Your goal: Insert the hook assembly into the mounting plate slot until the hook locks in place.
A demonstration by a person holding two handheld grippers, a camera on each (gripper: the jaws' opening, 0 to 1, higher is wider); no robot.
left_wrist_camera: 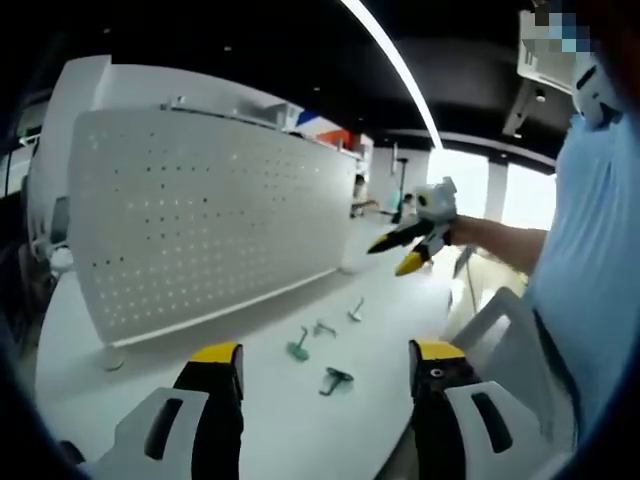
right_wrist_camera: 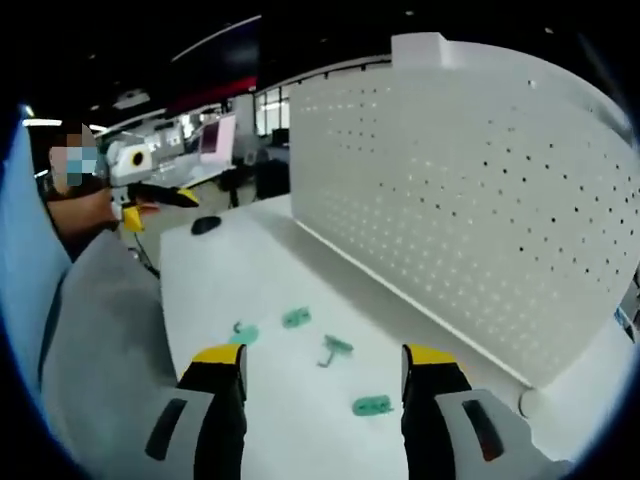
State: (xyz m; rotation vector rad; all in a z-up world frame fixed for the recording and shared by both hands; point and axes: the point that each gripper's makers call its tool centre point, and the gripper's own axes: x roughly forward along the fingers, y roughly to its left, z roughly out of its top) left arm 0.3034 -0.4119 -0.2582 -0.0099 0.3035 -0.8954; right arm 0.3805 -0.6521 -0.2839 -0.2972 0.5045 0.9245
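While green hooks (right_wrist_camera: pixel 336 347) lie on the white table (left_wrist_camera: pixel 260 420), both grippers' fingers released, grasping nothing.

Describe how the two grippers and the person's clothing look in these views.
Each gripper has two black jaws capped with yellow tips, backed by white housings with dark slots. The left gripper and right gripper match. Seen from the left gripper view, the right gripper has a white body with yellow-tipped jaws. The person wears a light blue short sleeve shirt.
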